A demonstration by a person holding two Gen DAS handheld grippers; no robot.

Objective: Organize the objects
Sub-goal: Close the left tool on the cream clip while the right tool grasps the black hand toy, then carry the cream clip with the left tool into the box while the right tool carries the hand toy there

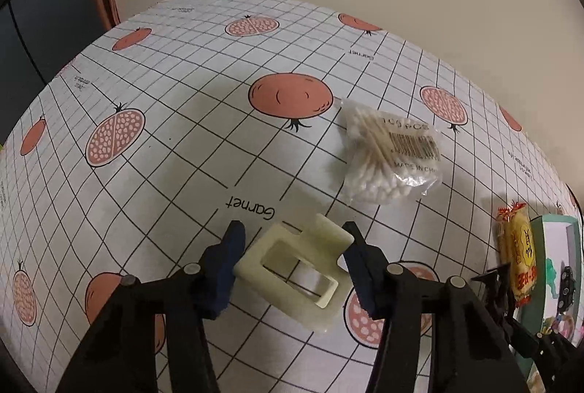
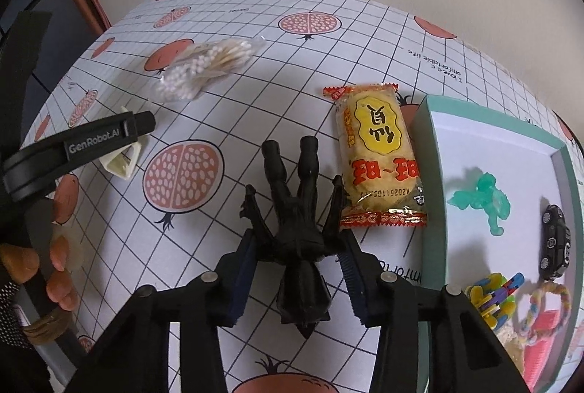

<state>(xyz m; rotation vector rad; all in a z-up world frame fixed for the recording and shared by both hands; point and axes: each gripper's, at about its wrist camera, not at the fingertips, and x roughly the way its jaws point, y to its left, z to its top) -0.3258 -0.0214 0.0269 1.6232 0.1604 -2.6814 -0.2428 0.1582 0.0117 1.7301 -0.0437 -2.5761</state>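
Straddling a cream hair claw clip (image 1: 303,274) flat on the surface (image 1: 189,122), left hand-held gripper (image 1: 292,269) released; rigid, light, slick plastic, best pinched across outer edges. Right hand-held gripper (image 2: 297,269) likewise released around black figurine (image 2: 297,232).

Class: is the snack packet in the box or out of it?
Out. The snack packet lies flat on the tablecloth, beside the box's left wall.

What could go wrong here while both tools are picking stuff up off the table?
The left tool straddles the cream clip askew with jaws open, so closing could twist it out. The right tool brackets the black figure, whose thin limbs could snag. The snack packet lies against the teal box, in the way.
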